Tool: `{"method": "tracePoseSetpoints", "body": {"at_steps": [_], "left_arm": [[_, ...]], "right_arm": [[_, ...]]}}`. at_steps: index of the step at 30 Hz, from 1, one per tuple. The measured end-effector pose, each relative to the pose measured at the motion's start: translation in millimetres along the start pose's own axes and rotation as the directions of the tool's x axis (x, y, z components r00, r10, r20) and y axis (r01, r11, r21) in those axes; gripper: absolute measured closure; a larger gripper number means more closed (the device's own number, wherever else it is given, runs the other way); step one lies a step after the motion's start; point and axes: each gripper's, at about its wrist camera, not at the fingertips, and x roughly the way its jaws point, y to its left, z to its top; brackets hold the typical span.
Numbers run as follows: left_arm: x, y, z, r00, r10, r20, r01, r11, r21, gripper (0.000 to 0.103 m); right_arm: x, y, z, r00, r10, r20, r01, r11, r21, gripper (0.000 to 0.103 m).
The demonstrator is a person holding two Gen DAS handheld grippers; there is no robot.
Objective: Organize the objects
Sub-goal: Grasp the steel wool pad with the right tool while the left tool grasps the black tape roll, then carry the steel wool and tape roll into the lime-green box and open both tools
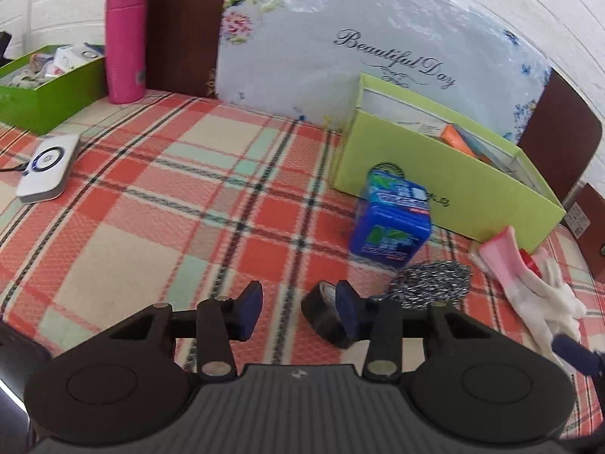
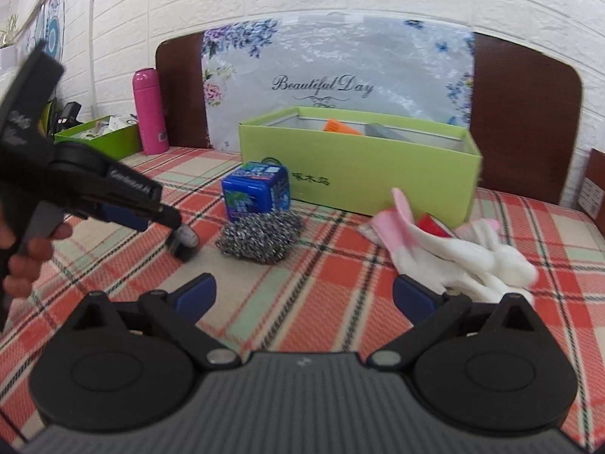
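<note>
Down on the plaid-clothed counter [image 1: 151,196], the left gripper [image 1: 298,312] has its fingers half-spread, one pad touching a black tape roll [image 1: 325,319]; the right gripper [image 2: 304,300] gapes wide, empty, near white-and-pink gloves [image 2: 472,253].

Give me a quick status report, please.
Left tongs open, tape roll between, not gripped. Right tongs open, empty. Steel scourer beside roll.

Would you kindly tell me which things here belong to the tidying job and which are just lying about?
For the job:
- black tape roll
- steel scourer
- blue tin
- gloves
- light green box

Lying about:
- pink flask
- white device
- dark green box
</note>
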Motion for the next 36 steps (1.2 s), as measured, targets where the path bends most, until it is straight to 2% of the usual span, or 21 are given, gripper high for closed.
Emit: {"method": "tracePoseSetpoints", "body": {"at_steps": [2, 6, 10, 11, 12, 13, 16, 19, 23, 24, 26, 31, 33, 36], "left_arm": [[3, 9, -1, 1.000, 0.004, -0.017, -0.004, 1.000, -0.026, 0.057], [5, 21, -3, 0.998, -0.034, -0.056, 0.029, 0.996, -0.086, 0.055], [-2, 20, -5, 0.997, -0.064, -0.046, 0.061, 0.995, -0.076, 0.048], [-3, 20, -6, 0.997, -0.068, -0.044, 0.065, 0.995, -0.070, 0.048], [-3, 19, -6, 0.997, -0.070, -0.044, 0.067, 0.996, -0.066, 0.048], [-3, 19, -6, 0.996, -0.074, -0.045, 0.071, 0.995, -0.065, 0.048], [-2, 19, -7, 0.996, -0.083, -0.043, 0.080, 0.995, -0.056, 0.047], [2, 10, -6, 0.994, -0.099, -0.052, 0.098, 0.995, -0.031, 0.045], [12, -10, -4, 0.993, -0.101, -0.056, 0.102, 0.995, 0.011, 0.043], [16, -12, -5, 0.993, -0.102, -0.063, 0.104, 0.994, 0.025, 0.044], [18, -17, -9, 0.991, -0.110, -0.077, 0.116, 0.991, 0.068, 0.063], [-4, -25, -30, 0.977, -0.174, -0.126, 0.197, 0.961, 0.196, 0.066], [-18, -26, -43, 0.975, -0.175, -0.137, 0.203, 0.950, 0.236, 0.066], [-37, -25, -58, 0.974, -0.178, -0.137, 0.207, 0.948, 0.242, 0.066]], "right_arm": [[19, 5, 9, 1.000, 0.020, -0.014, -0.020, 1.000, -0.002, 0.006], [54, 16, 22, 0.999, 0.040, -0.033, -0.041, 0.998, -0.041, 0.009], [83, 21, 31, 0.998, 0.052, -0.039, -0.054, 0.998, -0.042, 0.009], [88, 20, 32, 0.998, 0.055, -0.040, -0.056, 0.998, -0.036, 0.015], [92, 19, 33, 0.997, 0.058, -0.046, -0.059, 0.998, -0.032, 0.040], [95, 16, 33, 0.995, 0.078, -0.068, -0.080, 0.996, -0.027, 0.051], [78, 7, 29, 0.995, 0.090, -0.051, -0.090, 0.996, 0.004, 0.060], [48, -2, 20, 0.998, 0.061, -0.031, -0.060, 0.998, 0.006, 0.060], [10, -15, -1, 0.996, 0.067, -0.062, -0.063, 0.996, 0.061, 0.060], [0, -17, -6, 0.995, 0.067, -0.068, -0.062, 0.995, 0.073, 0.060], [-17, -20, -17, 0.992, 0.080, -0.094, -0.070, 0.992, 0.108, 0.059], [-49, -24, -36, 0.980, 0.152, -0.127, -0.132, 0.979, 0.155, 0.052], [-59, -21, -41, 0.979, 0.149, -0.137, -0.130, 0.982, 0.137, 0.044], [-70, -17, -49, 0.984, 0.124, -0.130, -0.109, 0.987, 0.120, 0.039]]}}
